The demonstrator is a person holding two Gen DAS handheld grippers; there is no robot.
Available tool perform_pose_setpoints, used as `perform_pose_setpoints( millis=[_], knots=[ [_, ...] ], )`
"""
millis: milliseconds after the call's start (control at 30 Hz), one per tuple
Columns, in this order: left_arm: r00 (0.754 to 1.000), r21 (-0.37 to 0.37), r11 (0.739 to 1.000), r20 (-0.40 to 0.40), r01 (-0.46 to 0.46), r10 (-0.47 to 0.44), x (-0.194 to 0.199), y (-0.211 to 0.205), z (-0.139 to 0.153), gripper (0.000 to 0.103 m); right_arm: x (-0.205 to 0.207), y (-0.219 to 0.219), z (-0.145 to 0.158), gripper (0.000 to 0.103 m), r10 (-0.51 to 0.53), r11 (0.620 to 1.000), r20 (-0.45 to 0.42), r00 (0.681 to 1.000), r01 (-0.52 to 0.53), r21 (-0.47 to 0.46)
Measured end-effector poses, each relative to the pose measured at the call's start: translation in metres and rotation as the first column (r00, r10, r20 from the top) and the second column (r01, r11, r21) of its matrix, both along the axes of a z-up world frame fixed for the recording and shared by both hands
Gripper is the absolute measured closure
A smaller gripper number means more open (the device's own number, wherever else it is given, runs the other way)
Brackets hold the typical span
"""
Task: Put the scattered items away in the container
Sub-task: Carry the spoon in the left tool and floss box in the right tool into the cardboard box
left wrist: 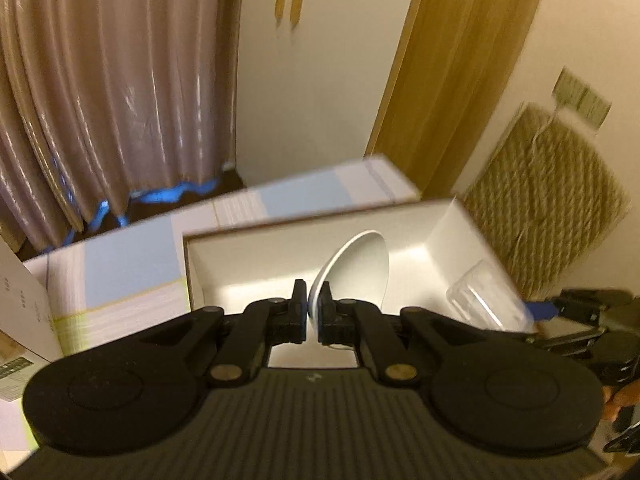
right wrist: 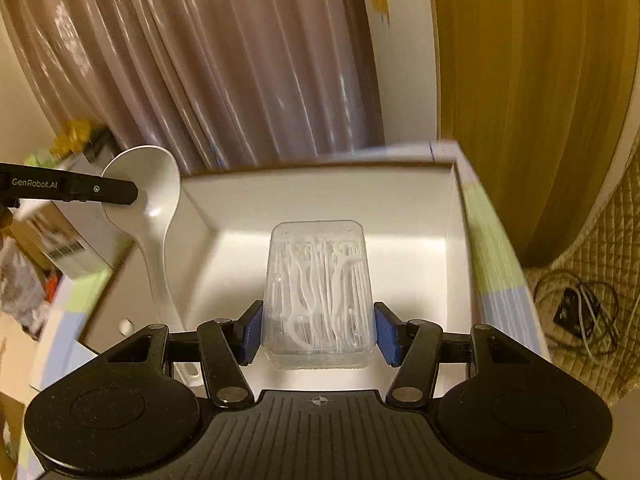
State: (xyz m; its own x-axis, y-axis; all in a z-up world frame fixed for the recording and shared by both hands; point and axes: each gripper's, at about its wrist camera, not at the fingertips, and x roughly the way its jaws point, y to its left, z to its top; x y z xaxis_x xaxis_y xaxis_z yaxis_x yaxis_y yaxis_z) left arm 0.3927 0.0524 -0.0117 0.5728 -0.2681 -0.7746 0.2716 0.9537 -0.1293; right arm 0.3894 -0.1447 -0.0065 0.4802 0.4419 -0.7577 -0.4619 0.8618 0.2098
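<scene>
My left gripper [left wrist: 313, 312] is shut on the rim of a white plastic spoon [left wrist: 356, 272], held edge-on above the white open box [left wrist: 304, 256]. In the right wrist view the spoon [right wrist: 154, 216] hangs bowl-up at the box's left wall, pinched by the left gripper's fingers [right wrist: 116, 193]. My right gripper [right wrist: 319, 330] is shut on a clear plastic box of dental floss picks [right wrist: 319, 292] and holds it over the inside of the white box [right wrist: 400, 216]. The floss box also shows in the left wrist view [left wrist: 486, 300].
The white box sits on a pastel striped surface [left wrist: 132, 272]. Curtains [left wrist: 100, 80] hang behind. A cardboard box [right wrist: 66, 240] and clutter lie left. A quilted cover [right wrist: 600, 248] with a cable lies right.
</scene>
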Motion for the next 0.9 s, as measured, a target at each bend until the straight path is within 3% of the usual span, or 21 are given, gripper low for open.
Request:
perform_pose_setpoints(
  millis=[133, 300, 400, 600, 900],
  knots=[
    [0.996, 0.07, 0.997, -0.079, 0.04, -0.034, 0.01, -0.013, -0.043, 0.101, 0.011, 0.013, -0.027, 0.044, 0.0, 0.997, -0.065, 0.998, -0.005, -0.073],
    [0.988, 0.067, 0.995, -0.138, 0.073, -0.063, 0.02, -0.025, -0.075, 0.101, 0.018, 0.023, -0.048, 0.044, -0.007, 0.993, -0.121, 0.993, -0.007, -0.12],
    [0.986, 0.059, 0.995, -0.15, 0.084, -0.074, 0.022, -0.033, -0.084, 0.1, 0.022, 0.028, -0.053, 0.044, -0.016, 0.991, -0.14, 0.99, -0.003, -0.136],
    [0.982, 0.097, 0.992, -0.179, 0.084, -0.066, 0.024, -0.042, -0.097, 0.088, 0.024, 0.033, -0.059, 0.044, -0.026, 0.989, -0.159, 0.987, 0.002, -0.15],
    [0.982, 0.119, 0.991, -0.188, 0.054, -0.031, 0.013, -0.034, -0.103, 0.085, 0.019, 0.026, -0.056, 0.044, -0.023, 0.988, -0.155, 0.988, -0.001, -0.155]
  ],
)
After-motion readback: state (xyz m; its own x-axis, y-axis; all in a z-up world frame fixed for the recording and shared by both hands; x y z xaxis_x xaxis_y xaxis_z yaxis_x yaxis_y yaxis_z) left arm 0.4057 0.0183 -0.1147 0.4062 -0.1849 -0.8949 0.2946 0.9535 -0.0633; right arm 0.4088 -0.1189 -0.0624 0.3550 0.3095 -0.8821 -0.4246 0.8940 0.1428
